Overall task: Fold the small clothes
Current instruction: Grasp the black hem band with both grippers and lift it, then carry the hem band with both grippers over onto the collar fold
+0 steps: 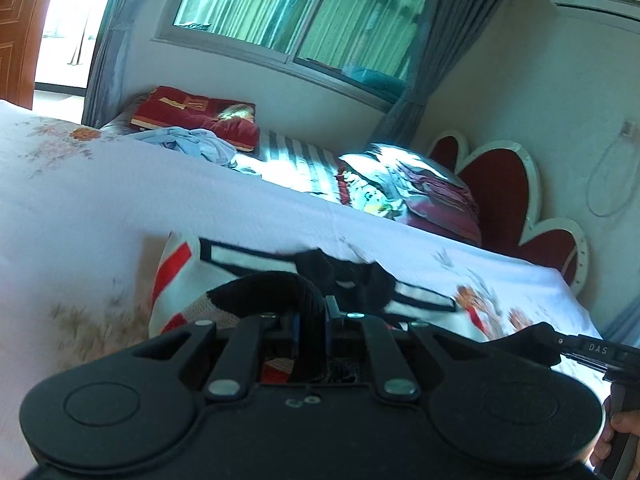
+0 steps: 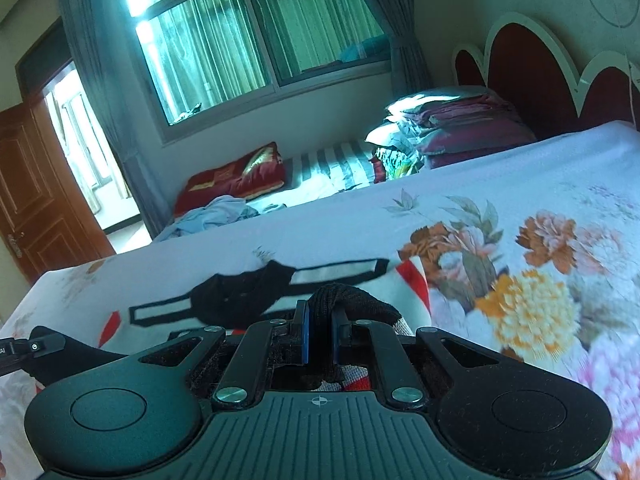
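Lettering "DAS" is showing on the right gripper (image 1: 532, 340); both it and the left gripper (image 1: 312, 320) are clamping the sweater's (image 1: 224, 268) black hem above the bedspread (image 2: 520, 200).

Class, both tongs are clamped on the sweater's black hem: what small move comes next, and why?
Probably carry the hem forward over the sweater: left tongs and right tongs pinch it, and the rest lies flat ahead.

Both my wrist cameras sit low and close over the floral-sheeted bed (image 1: 100, 200), facing across it toward the far green-curtained window (image 2: 224, 48). Both views share the near white, red and black knitted garment (image 1: 224, 276) and the far red pillow (image 2: 236, 176).
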